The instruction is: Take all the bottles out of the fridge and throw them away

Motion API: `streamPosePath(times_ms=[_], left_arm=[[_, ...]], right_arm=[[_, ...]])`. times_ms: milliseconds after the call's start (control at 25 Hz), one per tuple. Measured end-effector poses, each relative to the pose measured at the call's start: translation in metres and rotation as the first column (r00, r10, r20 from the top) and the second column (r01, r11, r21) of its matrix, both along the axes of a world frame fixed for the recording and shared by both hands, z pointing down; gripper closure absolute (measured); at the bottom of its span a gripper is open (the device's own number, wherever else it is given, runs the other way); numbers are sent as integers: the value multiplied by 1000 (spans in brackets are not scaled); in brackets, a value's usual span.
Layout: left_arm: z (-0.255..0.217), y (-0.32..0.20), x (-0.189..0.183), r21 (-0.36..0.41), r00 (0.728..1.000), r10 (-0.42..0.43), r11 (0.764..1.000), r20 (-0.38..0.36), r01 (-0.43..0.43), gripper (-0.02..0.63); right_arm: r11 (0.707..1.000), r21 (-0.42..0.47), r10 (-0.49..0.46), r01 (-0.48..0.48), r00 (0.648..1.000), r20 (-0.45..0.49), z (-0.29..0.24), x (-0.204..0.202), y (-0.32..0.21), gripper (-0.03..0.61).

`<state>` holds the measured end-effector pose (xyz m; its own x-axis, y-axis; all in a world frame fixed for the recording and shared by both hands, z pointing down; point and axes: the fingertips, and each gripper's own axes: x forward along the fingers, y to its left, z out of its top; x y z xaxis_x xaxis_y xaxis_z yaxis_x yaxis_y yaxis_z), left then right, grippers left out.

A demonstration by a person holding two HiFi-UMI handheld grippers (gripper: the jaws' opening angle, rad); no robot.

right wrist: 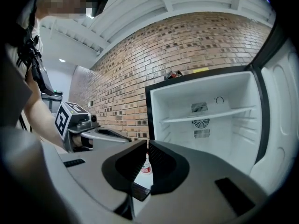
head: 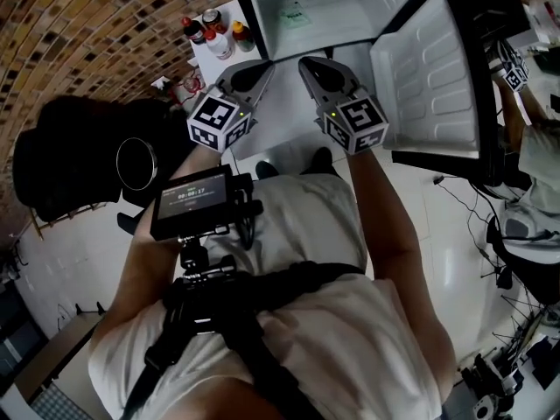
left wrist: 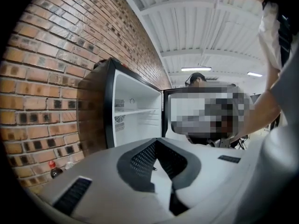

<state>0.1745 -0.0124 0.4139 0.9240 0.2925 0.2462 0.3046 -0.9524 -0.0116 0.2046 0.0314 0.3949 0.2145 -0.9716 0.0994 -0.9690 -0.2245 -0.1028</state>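
Observation:
Several bottles point(head: 217, 33) with red and dark caps stand on the white floor by the brick wall, left of the open fridge point(head: 328, 7). Its white inside point(right wrist: 210, 120) shows a bare shelf and no bottles. My left gripper point(head: 264, 66) and right gripper point(head: 306, 63) hover side by side in front of the fridge, both shut and holding nothing. In the left gripper view the jaws point(left wrist: 156, 142) meet, and a red-capped bottle point(left wrist: 55, 169) stands low at the wall. Past the right gripper point(right wrist: 146, 146), one bottle point(right wrist: 146, 166) shows far off through its slit.
The fridge door point(head: 433, 77) swings open to the right. A black bulky mass point(head: 70, 160) with a round ring sits at the left by the brick wall point(head: 96, 33). Another person point(head: 534, 160) and cables point(head: 490, 234) are at the right.

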Motion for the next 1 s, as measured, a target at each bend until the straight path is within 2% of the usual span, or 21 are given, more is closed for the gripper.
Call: streamPosePath(times_ms=[240,480,800,1000], left_arm=[[12,0,-8,0,998,53,999,28,-53,611],[24,13,9,28,996,59,998,64,-61,611],[55,11,53,138,984,-11,990,177,-14,611],[77,22,93,248,979,-37,969,200,-14,611]], right_arm=[[998,-27,51,-50,999,14,14,-18,2,559],[997,-23,75,-74,997,31,22,0,17,558],[999,-29,49,-46,994,95,42,35,15,558],[998,-48,45,-39,990,131,66,53,25,558]])
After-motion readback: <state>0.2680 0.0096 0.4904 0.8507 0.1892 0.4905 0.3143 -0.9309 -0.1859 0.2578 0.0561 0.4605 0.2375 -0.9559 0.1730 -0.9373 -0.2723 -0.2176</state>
